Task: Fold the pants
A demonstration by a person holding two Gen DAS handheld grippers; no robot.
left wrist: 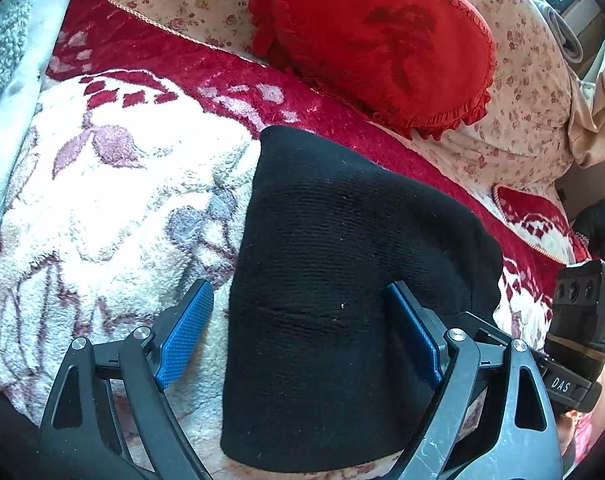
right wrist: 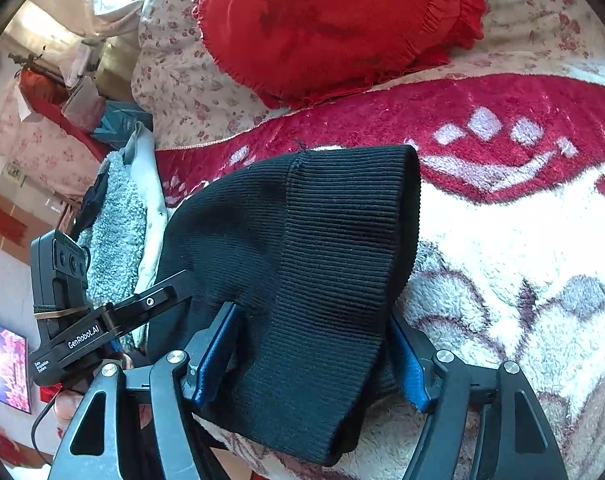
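Left wrist: red-and-cream fleece blanket (left wrist: 114, 200)

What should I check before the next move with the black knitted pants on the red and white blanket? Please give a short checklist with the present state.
1. Left gripper jaws open: ok, both blue pads stand apart.
2. Right gripper jaws open: ok; whether its pads touch the cloth, cannot tell.
3. Black knitted pants lying folded on the red and white fleece blanket: ok, though the near end is hidden behind the grippers.
4. Ribbed end of the pants flat: not ok, it stands raised and curved.
5. Red ruffled cushion apart from the pants: ok.
6. Fold edges aligned: cannot tell.
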